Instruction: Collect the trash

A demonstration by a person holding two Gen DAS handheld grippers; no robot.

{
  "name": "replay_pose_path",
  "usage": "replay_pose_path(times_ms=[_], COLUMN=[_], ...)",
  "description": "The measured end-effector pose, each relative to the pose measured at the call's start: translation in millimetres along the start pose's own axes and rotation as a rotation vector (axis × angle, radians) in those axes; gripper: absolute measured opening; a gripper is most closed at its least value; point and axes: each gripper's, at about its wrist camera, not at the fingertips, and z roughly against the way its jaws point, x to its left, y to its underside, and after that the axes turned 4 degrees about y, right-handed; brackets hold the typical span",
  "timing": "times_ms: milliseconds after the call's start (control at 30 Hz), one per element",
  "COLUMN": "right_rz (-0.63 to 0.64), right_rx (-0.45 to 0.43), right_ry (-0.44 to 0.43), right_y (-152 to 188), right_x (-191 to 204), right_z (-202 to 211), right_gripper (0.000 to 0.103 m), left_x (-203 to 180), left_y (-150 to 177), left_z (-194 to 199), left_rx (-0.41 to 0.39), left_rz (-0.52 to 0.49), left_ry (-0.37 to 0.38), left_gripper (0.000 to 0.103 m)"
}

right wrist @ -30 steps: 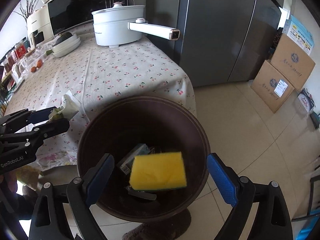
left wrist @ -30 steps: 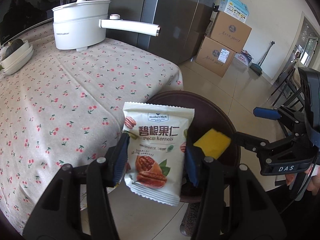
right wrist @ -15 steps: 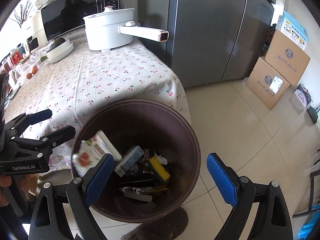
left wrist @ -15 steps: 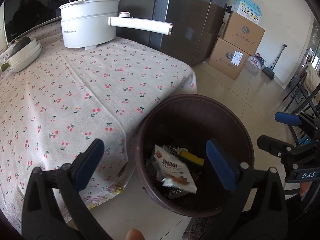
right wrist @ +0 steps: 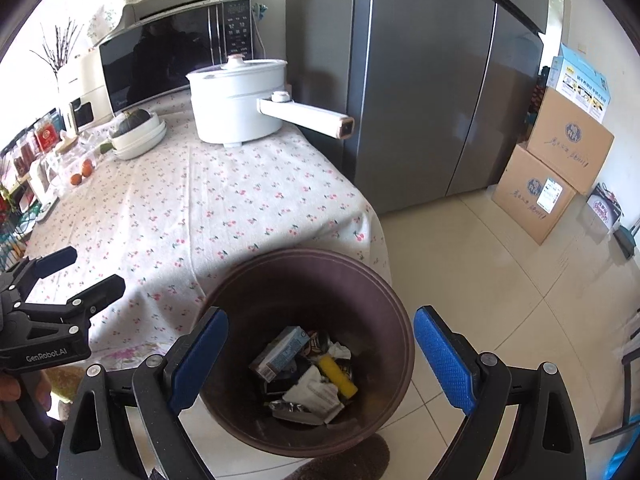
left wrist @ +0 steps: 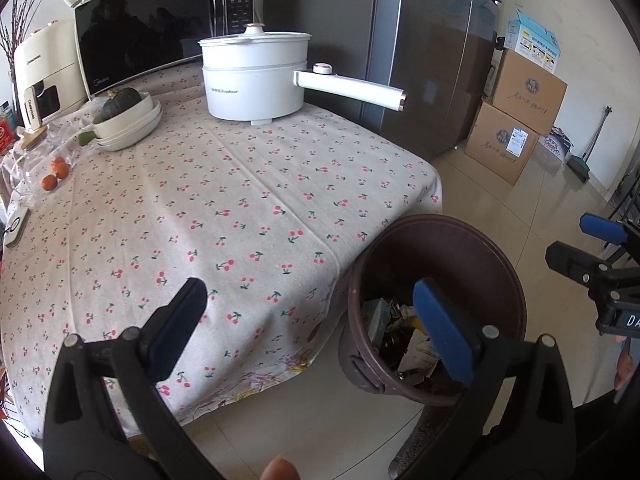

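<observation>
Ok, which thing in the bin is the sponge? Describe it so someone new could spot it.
Start at the cherry-print table; the dark brown bin stands on the floor at its near corner. Inside, among crumpled wrappers and a small grey-blue carton, lies the sponge. It is the only bright yellow piece, a plain block with no print.

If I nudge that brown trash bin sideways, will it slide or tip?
The brown trash bin looks like light plastic holding only wrappers and a sponge, so it would probably slide on the glossy floor tiles. Its wide mouth probably makes tipping unlikely.
</observation>
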Motion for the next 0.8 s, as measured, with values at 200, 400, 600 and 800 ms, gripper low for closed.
replay_pose_path(times_ms=[200,400,600,800], right_rz=[0.036,0.069,0.109,0.122], right_rx=[-0.088,-0.168,-0.232,-0.230], right_ry=[-0.034,-0.063,-0.073,-0.099], right_y=[-12,-16,-17,-20], right_x=[30,58,84,101], right_z=[31,62,76,71], right_gripper=[0.096,0.096,0.096,0.096], left_x=[13,30,46,58], left_y=[2,7,15,22], left_z=[51,88,108,115], left_rx=[-0.076,-0.141,-0.191,-0.198], left_rz=[0.030,0.060,0.100,0.126], left_ry=[-0.104,-0.186,-0.237,-0.275], left_gripper=[0.102,0.102,0.102,0.102])
